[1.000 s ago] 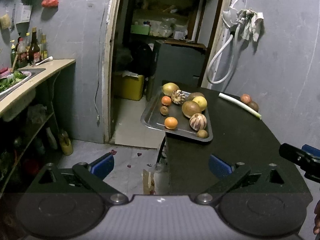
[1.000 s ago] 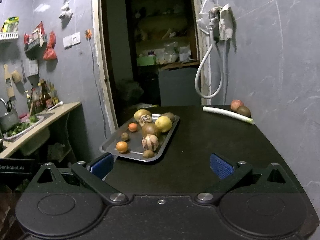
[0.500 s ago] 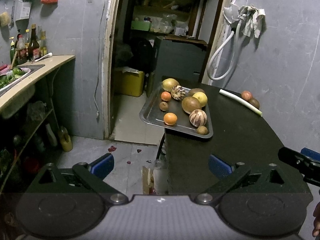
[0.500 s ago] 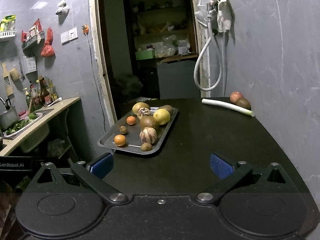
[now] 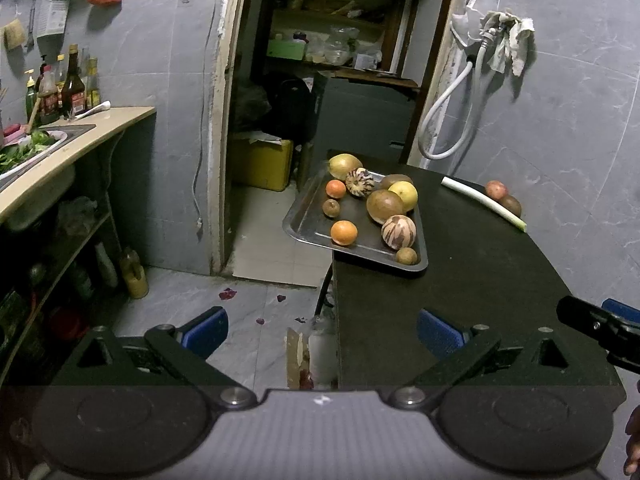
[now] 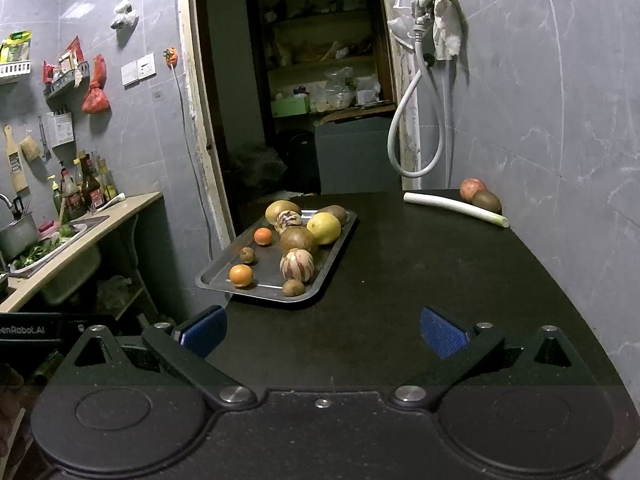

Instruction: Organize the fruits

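My left hand-held gripper hangs wide open and empty over the floor off the desk's left edge. The tray of fruit overhangs that edge, an apple lies by the far wall, and my right hand-held gripper hovers wide open, empty, above the desk.

We only see a sliver of the right gripper, cut off at the left wrist view's right edge. Shelf clutter in the doorway, top centre, is too dim to identify.
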Motion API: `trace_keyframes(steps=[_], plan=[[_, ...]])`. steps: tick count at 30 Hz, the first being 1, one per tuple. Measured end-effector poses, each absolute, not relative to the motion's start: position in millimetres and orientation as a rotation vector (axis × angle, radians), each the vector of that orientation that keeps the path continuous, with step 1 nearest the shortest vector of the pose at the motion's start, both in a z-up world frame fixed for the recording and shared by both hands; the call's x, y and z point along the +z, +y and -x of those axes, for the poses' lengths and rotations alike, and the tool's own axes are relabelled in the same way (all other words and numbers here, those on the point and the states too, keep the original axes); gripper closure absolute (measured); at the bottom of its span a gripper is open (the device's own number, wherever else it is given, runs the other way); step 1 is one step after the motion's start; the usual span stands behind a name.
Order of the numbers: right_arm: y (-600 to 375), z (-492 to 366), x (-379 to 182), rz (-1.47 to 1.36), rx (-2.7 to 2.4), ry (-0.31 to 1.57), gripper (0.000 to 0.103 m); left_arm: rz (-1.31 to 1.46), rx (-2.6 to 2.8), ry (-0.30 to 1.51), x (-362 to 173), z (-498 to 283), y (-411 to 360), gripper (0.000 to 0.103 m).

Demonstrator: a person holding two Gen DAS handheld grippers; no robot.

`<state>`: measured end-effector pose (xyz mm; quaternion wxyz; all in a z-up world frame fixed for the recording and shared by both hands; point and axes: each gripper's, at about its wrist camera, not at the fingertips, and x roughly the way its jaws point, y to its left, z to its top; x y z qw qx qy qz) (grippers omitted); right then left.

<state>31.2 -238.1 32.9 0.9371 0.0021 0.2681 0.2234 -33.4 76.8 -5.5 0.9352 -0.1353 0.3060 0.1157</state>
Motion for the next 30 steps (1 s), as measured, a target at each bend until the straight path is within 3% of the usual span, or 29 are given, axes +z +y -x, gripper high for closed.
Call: trace_keyframes(steps=[30], plan=[[-239.1, -31.0, 32.2, -0.007, 0.459, 0.549, 0.000, 0.285, 0.254, 0.631, -3.7, 38.6, 72.4, 0.001]])
